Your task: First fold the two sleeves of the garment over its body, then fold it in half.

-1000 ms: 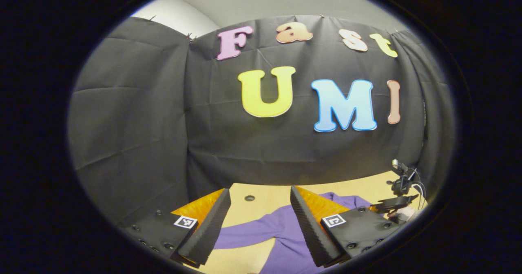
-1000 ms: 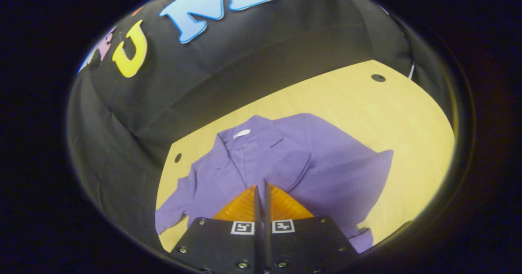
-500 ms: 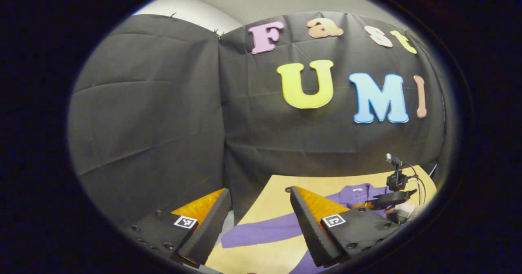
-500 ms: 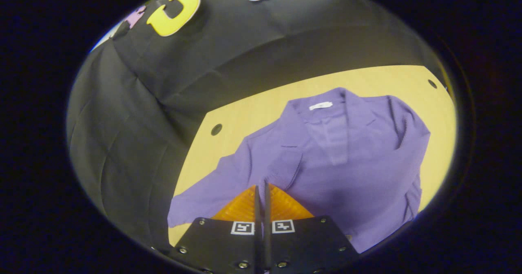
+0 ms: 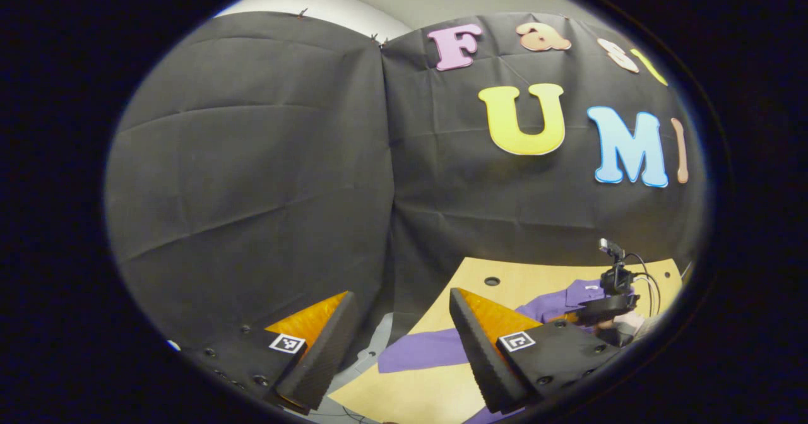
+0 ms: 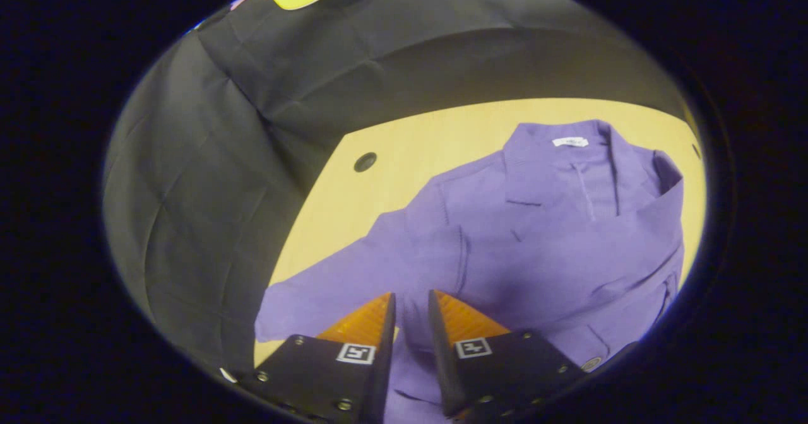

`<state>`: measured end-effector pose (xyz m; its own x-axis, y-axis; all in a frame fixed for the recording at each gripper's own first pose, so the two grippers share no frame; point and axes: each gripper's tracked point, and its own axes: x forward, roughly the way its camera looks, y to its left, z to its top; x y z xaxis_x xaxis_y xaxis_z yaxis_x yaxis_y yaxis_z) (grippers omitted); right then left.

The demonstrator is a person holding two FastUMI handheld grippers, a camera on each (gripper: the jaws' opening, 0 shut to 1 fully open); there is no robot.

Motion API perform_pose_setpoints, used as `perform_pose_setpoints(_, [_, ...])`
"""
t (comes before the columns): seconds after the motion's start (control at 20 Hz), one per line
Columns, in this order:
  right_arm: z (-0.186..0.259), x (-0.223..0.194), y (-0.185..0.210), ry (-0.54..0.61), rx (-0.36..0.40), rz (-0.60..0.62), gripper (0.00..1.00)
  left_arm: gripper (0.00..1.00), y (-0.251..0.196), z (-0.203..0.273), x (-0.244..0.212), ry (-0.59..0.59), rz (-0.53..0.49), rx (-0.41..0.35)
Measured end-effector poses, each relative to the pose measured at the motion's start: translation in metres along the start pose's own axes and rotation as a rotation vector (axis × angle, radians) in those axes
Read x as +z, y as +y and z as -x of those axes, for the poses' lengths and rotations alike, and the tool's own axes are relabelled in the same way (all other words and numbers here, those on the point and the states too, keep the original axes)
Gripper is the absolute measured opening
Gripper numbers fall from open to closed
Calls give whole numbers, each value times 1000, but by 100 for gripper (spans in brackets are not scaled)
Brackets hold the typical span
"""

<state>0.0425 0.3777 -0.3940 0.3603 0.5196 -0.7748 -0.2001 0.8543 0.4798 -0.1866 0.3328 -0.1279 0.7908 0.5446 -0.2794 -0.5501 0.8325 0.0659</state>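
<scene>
Black cloth backs the desk [image 6: 391, 153], where the purple garment [image 6: 543, 235] lies flat. Its outstretched sleeve [image 5: 423, 350] runs leftward toward my left gripper [image 5: 401, 348], jaws wide, empty. My right gripper [image 6: 410, 329], narrowly parted, hovers over the body. Left is nearer.

Left gripper view faces the wall; right gripper view looks down; both share the garment [image 6: 536, 235].

garment [image 6: 536, 235]: hem runs off the bottom edge
far gripper [image 5: 609, 304]: tiny, grip probably unreadable
</scene>
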Motion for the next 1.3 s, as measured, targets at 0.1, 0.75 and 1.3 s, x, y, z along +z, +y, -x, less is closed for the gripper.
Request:
perform_pose_setpoints(0.1, [0,1,0,-13,-6,17,47,94,-2,-5,-7,10,1,-8])
perform_pose_setpoints(0.75, [71,17,-12,-94,2,55,54,94,-19,-125,-155,246,37,-98])
perform_pose_setpoints(1.3, [145,40,-65,-212,-76,-19,54,95,-15,-182,-272,472,9,-81])
